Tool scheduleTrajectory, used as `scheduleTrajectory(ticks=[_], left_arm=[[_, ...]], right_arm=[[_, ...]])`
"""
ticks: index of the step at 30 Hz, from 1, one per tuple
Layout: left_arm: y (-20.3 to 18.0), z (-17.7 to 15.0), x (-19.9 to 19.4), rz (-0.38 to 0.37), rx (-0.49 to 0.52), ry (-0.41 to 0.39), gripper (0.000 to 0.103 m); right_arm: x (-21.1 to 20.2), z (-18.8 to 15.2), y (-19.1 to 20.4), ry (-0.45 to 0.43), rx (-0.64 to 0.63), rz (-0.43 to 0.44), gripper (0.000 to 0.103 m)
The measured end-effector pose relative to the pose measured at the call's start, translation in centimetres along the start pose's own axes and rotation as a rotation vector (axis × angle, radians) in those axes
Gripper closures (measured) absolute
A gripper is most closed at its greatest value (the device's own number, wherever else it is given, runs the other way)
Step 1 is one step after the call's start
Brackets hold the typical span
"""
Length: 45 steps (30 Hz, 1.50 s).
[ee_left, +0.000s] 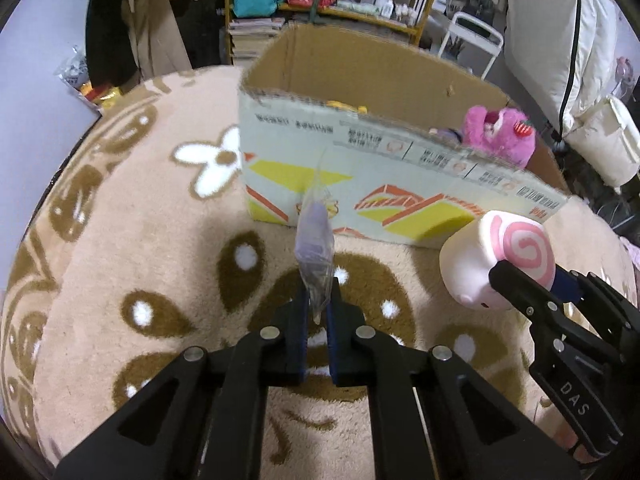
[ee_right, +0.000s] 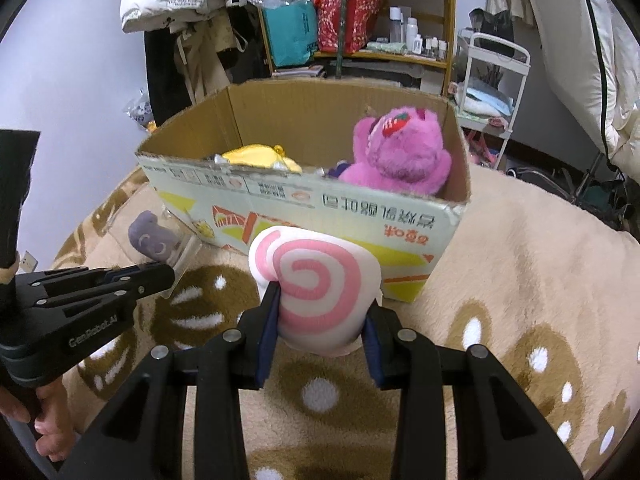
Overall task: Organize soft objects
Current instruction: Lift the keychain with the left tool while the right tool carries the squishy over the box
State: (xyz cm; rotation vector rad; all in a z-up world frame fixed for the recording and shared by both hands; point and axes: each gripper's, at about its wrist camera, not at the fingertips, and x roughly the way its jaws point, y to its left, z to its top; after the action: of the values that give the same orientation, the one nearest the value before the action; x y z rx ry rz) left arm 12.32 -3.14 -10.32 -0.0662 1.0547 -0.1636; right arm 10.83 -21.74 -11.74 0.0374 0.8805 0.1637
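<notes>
Left gripper (ee_left: 319, 300): foremost in the left wrist view, jaws pressed together on the lower edge of a clear plastic bag (ee_left: 316, 248), bag standing upward toward 12 o'clock and lifted clear of the rug (ee_left: 140, 220). Inside the bag: a small purple toy (ee_right: 154, 242), seen from the right wrist view at 9 o'clock, just beside the front wall of the box. Right gripper (ee_right: 320, 316): foremost in the right wrist view, clamped on a white plush roll (ee_right: 316, 288) with a pink spiral on its end face, pads pressing both flanks, roll raised above the rug. Same roll in the left wrist view at 3 o'clock, held near the front wall of the box. Cardboard box (ee_left: 360, 184): open at the top, standing on the rug at 12 o'clock from both grippers, printed front wall facing the cameras. In the box: pink plush bear (ee_right: 396, 152) against the right-hand end, yellow plush toy (ee_right: 260, 156) toward the left-hand end, a small purple item between them, too hidden to identify. Rug: beige pile with brown and white flower pattern. Hand (ee_right: 52, 428) on the left gripper's handle at 8 o'clock in the right wrist view. Wooden shelf (ee_right: 400, 56) with bags and bottles behind the box at 12 o'clock.
</notes>
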Motion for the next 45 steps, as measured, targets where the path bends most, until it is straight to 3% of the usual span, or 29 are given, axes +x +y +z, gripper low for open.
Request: scheduleTrajectory(ticks=[8,13,20,34,45], left_arm=[[0.5,0.4,-2.8,0.054,0.006,-0.119,0.096],[0.3,0.6,-5.3,0.085,0.034,-0.234,0.096],[-0.4,1.7,-8.2,0.070,0.066,-0.377,0.096],[-2.1,5.6,-7.3,0.120,0.187,-0.483,0.096],[-2.8,8.1,-4.1,0.101,0.201,-0.446,0.095]], right_arm=[[-3.1,0.6,0.0,-0.076,0.002,0.014,0.064],[-5.2,1.4,-0.3,-0.145,0.008,0.019,0.064],[-7.4,3.1,-1.4,-0.264,0.029,0.021,0.064],[-6.8,6.1,-2.1,-0.368,0.032,0.039,0.064],[-5.0,7.2,-2.0,-0.375,0.021,0.057,0.062]])
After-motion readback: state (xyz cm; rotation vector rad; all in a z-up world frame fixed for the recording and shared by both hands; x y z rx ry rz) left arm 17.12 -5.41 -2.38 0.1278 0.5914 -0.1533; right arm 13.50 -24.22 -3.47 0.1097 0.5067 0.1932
